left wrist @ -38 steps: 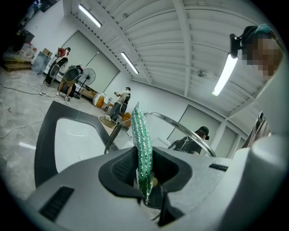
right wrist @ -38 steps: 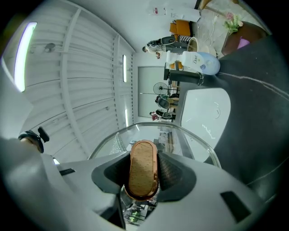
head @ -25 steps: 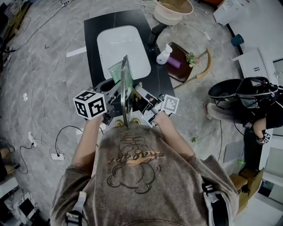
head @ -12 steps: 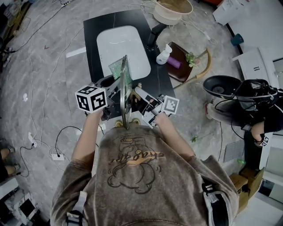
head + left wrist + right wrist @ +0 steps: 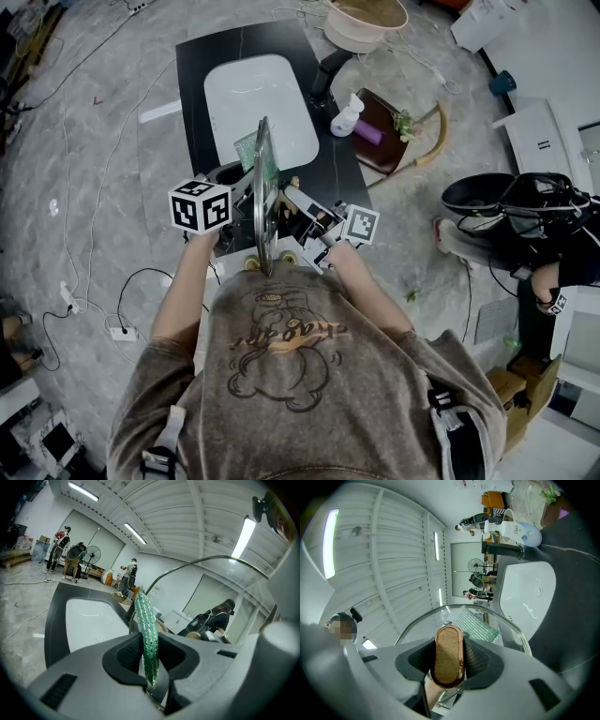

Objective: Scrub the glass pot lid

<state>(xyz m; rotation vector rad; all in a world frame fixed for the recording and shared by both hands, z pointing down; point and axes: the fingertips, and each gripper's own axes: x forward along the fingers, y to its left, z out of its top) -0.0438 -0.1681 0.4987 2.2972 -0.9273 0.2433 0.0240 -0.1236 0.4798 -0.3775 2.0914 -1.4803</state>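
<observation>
Holding a glass pot lid [image 5: 263,202] upright over a black counter [image 5: 202,66].
Flanked by left gripper [image 5: 236,192] with green scrub pad [image 5: 247,150] and right gripper [image 5: 292,208]; white basin [image 5: 258,94] beyond.

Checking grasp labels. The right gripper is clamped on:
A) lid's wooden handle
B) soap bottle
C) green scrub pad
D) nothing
A: in the right gripper view, the right gripper has its jaws pressed on the wooden handle of the glass lid. The green scrub pad sits in the left gripper.

You have two grippers, the left gripper [image 5: 150,663] and the right gripper [image 5: 449,660], one glass lid [image 5: 265,192] and one green scrubbing pad [image 5: 247,150]. By the one sink [image 5: 258,98]: one tap [image 5: 323,80], one white bottle [image 5: 347,117].
</observation>
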